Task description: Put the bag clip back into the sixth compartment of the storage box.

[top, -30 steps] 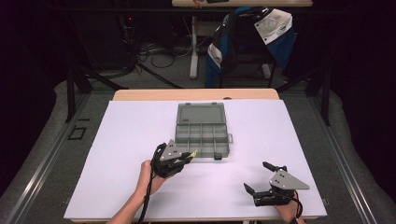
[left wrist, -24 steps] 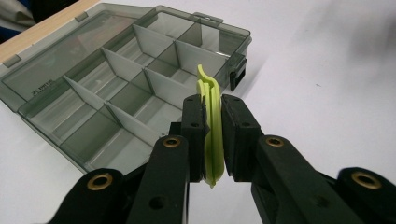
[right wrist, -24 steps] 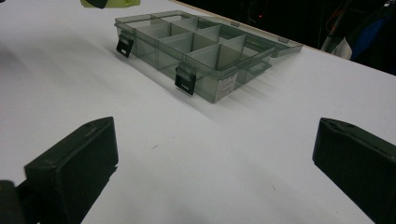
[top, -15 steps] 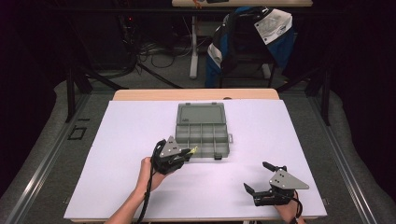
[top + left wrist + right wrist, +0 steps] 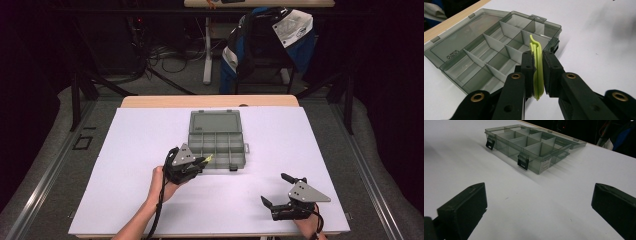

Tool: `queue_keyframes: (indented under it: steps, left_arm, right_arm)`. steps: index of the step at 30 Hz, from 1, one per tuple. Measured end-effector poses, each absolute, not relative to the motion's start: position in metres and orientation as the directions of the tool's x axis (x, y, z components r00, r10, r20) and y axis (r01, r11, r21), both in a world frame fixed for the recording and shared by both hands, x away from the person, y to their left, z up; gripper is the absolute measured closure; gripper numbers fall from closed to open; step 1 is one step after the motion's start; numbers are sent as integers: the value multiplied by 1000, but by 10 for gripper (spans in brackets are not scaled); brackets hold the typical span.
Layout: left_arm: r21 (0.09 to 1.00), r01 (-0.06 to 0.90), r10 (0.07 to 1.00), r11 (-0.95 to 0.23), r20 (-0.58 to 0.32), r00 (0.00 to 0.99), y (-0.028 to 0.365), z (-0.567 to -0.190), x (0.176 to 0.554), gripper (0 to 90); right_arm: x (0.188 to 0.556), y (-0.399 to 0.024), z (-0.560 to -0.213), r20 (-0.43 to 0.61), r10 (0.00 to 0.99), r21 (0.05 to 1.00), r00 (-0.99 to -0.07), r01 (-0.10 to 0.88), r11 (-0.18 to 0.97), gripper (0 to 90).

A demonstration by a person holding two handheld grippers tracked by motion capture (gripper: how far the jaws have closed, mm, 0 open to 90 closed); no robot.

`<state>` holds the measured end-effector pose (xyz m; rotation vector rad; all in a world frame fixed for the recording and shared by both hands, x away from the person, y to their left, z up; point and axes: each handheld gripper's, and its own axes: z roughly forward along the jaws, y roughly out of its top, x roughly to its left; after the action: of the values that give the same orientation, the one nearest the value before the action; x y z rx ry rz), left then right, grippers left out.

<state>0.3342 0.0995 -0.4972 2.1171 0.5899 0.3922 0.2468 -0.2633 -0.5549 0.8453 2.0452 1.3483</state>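
A thin lime-green plastic piece (image 5: 537, 72) was pinched between the two black jaws of the left tool (image 5: 538, 75). It stood on its edge, with its curled tip poking out past the jaws. It hung just over the near rim of a grey see-through box (image 5: 486, 53) with many little rooms inside. The box lay open on the white worktop (image 5: 125, 150), with its lid folded flat at the back. All the rooms that could be seen looked empty.

So the job looked like it had only begun. The green piece was picked up and brought to the box, but it was not yet dropped in. It probably still had to go into one of the rooms.

The right tool (image 5: 280, 192) rested far off near the worktop's front corner, with its jaws wide apart and nothing in them.
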Motion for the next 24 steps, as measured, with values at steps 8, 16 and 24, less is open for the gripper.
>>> queue_keyframes:
  steps: [8,16,24]
  left_arm:
    - [826,262,542,-498,61,838,98,-495,337,801]
    - [829,253,551,-498,77,831,99,-493,339,800]
    - [832,254,557,-494,79,826,99,-492,342,801]
  right_arm:
    - [247,-263,-555,-99,749,933,-655,201,299,0]
    - [245,-263,-553,-108,744,936,-660,185,300,0]
    - [244,-262,-553,-111,743,936,-660,182,302,0]
